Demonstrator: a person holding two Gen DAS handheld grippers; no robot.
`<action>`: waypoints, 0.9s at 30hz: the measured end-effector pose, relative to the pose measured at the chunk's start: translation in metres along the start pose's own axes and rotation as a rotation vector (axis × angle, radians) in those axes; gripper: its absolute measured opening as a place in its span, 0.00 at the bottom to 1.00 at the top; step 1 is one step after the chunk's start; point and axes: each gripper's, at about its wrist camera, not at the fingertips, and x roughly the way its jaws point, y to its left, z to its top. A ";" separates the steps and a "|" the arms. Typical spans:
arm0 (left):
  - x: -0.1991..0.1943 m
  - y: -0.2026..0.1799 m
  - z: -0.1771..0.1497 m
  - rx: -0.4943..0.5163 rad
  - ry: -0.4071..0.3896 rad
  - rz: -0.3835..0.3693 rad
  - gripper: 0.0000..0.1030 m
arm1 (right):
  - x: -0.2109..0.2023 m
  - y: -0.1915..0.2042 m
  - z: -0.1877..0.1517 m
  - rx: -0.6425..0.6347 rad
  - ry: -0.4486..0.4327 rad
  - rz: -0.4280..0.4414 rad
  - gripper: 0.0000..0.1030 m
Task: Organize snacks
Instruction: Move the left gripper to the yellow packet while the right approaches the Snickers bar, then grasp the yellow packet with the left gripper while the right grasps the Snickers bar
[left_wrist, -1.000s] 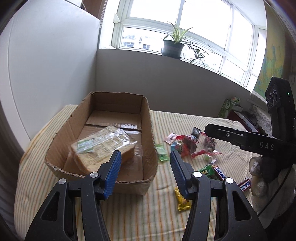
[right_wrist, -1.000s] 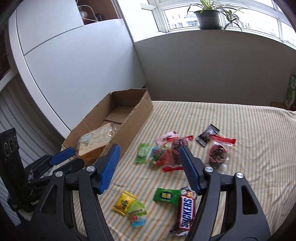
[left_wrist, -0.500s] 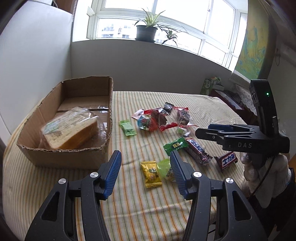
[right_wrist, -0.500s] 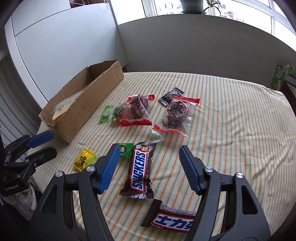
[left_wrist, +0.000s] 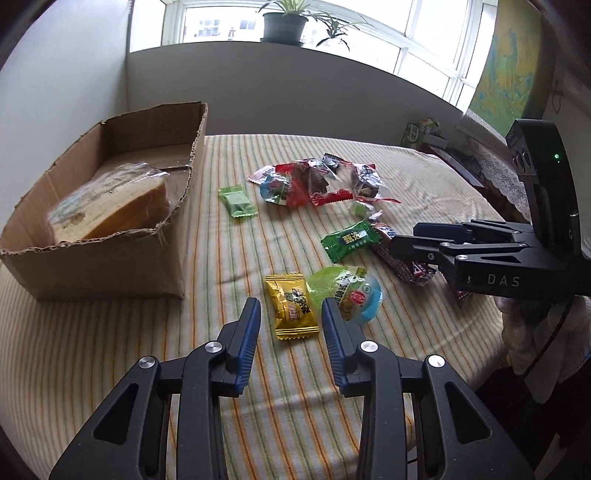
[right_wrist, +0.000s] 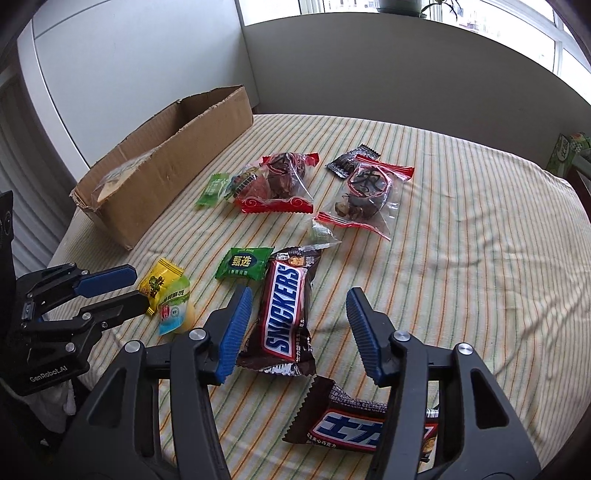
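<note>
Left wrist view: yellow candy packet (left_wrist: 293, 307) lies on the striped tabletop (left_wrist: 221, 369), between the tips of the left tongs (left_wrist: 290, 325).
Left tongs: jaws just closing, spread, pads clear of the packet.
Right tongs (right_wrist: 299, 325): just closing, spread astride the Snickers bar (right_wrist: 282, 314), not pinching.
Cardboard box (left_wrist: 110, 254): holds bagged bread (left_wrist: 110, 206).

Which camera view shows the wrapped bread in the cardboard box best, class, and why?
The left wrist view: it looks into the cardboard box from above its torn front edge, so the wrapped bread shows almost whole. The right wrist view sees the box side-on, and only a sliver of the wrapper shows above the wall.
</note>
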 end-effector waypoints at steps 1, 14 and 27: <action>0.002 -0.002 0.000 0.004 0.002 0.004 0.32 | 0.001 0.000 0.000 -0.006 0.003 -0.008 0.54; 0.020 -0.013 0.001 0.056 0.029 0.078 0.29 | 0.013 0.013 -0.002 -0.064 0.019 -0.034 0.47; 0.016 -0.013 -0.002 0.067 0.014 0.077 0.23 | 0.008 0.012 -0.006 -0.066 0.001 -0.049 0.30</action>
